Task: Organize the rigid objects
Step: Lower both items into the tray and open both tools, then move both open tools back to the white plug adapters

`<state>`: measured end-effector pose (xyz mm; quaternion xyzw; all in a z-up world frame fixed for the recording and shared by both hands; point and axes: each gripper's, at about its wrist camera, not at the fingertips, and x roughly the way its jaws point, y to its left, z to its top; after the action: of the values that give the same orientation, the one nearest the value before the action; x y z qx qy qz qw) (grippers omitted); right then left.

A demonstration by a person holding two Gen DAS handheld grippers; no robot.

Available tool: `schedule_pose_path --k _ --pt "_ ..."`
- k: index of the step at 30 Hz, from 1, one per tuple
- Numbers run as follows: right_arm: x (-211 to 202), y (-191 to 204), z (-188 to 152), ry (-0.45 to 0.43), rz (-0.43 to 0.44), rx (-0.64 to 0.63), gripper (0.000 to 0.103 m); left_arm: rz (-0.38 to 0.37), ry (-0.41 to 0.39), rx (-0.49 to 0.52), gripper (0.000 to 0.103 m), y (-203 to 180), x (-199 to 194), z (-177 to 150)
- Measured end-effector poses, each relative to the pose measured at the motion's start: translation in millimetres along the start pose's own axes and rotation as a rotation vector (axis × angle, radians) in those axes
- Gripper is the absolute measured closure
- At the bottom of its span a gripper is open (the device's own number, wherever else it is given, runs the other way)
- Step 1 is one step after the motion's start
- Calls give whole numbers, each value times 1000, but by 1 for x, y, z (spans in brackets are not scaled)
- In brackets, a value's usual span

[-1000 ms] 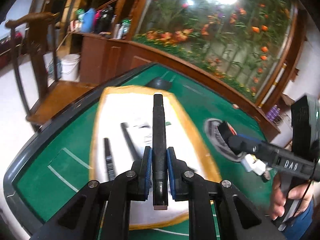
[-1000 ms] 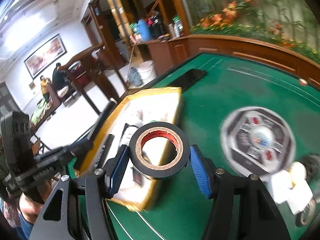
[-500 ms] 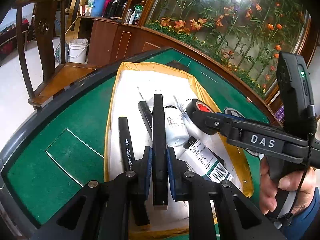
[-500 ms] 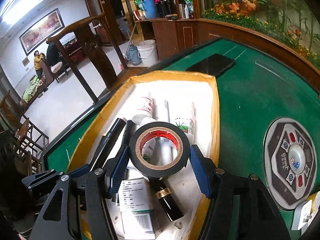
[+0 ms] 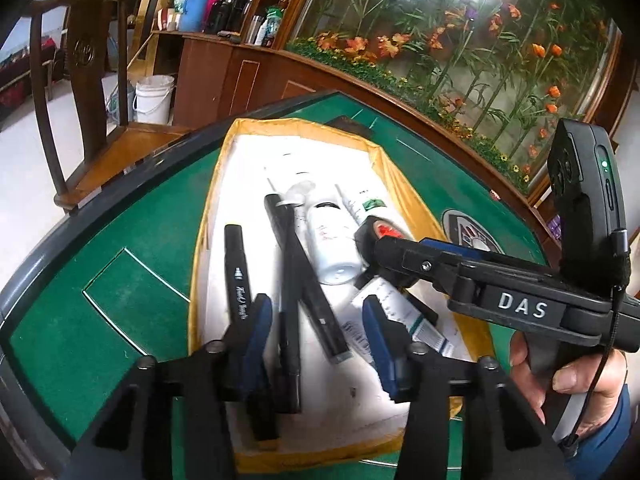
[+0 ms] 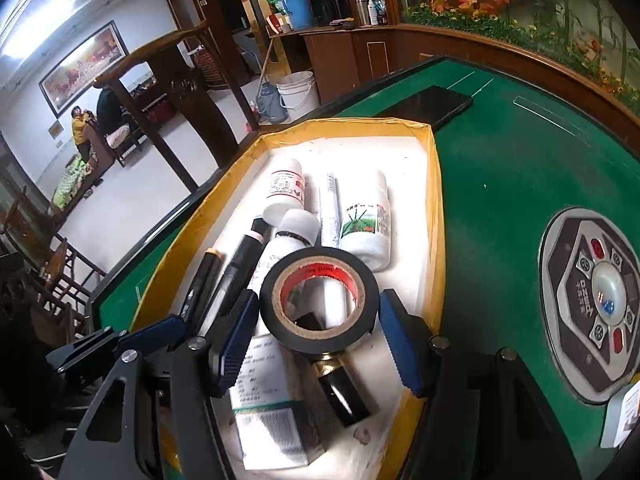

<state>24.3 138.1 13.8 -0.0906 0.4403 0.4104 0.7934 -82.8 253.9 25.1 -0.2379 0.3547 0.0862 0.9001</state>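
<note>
The yellow-rimmed tray [image 6: 436, 216] with a white floor sits on the green table [image 6: 504, 184] and holds white bottles [image 6: 366, 224], black markers [image 5: 238, 276], a printed box [image 6: 272, 408] and a dark gold-banded tube [image 6: 340, 388]. The right gripper [image 6: 318, 334] hangs over the tray with its fingers closed on a black tape roll [image 6: 320, 304] with a red-printed cardboard core, while the left gripper [image 5: 316, 330] has just been opening, its blue fingers [image 5: 256, 332] now apart and clear of the long black pen [image 5: 308, 280] lying slantwise in the tray between them. Only the left view shows the hand [image 5: 568, 380] on the right gripper's handle; only the right view shows the round control panel [image 6: 592, 304] whole and a dark flat slab [image 6: 432, 106] beyond the tray.
</note>
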Motion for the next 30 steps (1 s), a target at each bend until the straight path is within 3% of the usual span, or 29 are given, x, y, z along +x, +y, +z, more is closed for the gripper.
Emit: schedule_pose_path --k 2,6,11,14,19,23,28,30 --pt "-9 -3 -4 -13 26 11 42 -4 -1 15 52 -6 -4 -1" --pt "-39 -15 -19 -65 61 45 41 -20 -25 38 41 -21 -15 -3" --pt "-83 -44 -41 -127 73 106 41 -61 -36 115 41 -54 -26 -8" --pt "-116 -77 -58 -187 35 147 41 -83 -40 157 41 -73 -31 -12" --pt "-156 -155 -83 -266 -112 284 38 -115 -19 237 38 -107 -29 -22" --pt "-153 -210 -95 -235 -102 434 38 -140 17 294 38 -129 -23 -33" --pt "-133 -225 -100 -184 -55 477 38 -152 45 321 38 -142 -17 -40" --pt "-130 -225 -101 -182 -98 459 38 -158 54 325 38 -145 -15 -41"
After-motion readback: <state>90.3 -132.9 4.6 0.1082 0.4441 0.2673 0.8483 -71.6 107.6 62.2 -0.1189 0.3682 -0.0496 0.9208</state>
